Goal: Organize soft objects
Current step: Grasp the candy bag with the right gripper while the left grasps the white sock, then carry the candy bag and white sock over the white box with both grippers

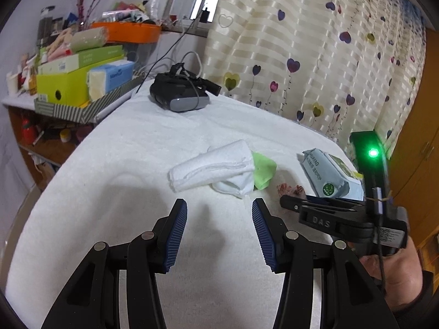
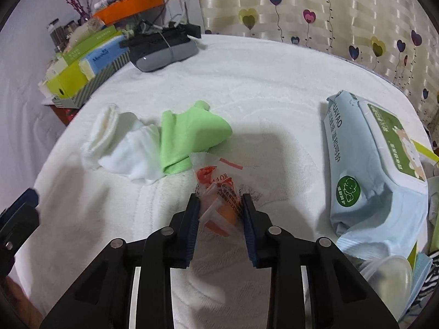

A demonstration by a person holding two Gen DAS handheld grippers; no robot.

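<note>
A white terry cover (image 2: 247,87) spreads over the desk before us, backed by a cream striped curtain (image 1: 315,54) dotted with heart balloons, and at ten o'clock a side shelf carries a lime-green box (image 1: 63,87), a blue tissue pack (image 1: 112,76) and an orange tray (image 1: 129,31). A black and grey headset (image 1: 181,93) lies at the far edge, at about eleven o'clock in the right wrist view. Our right hand-held gripper (image 2: 221,208) points steeply down and its blue pads (image 2: 193,219) pinch a crinkled clear packet with orange print (image 2: 219,189), which lies on the cover near its middle; the pads press into the plastic on both sides. Just beyond the packet, at eleven o'clock, a green cloth (image 2: 189,137) touches its top corner, and a rolled white towel (image 2: 120,142) lies against the cloth at ten o'clock. A pale blue pack of wet wipes (image 2: 365,164) sits apart at two o'clock. Our left hand-held gripper (image 1: 219,233) hangs above bare cover with its jaws spread wide and nothing between them, the towel at twelve o'clock ahead of it
</note>
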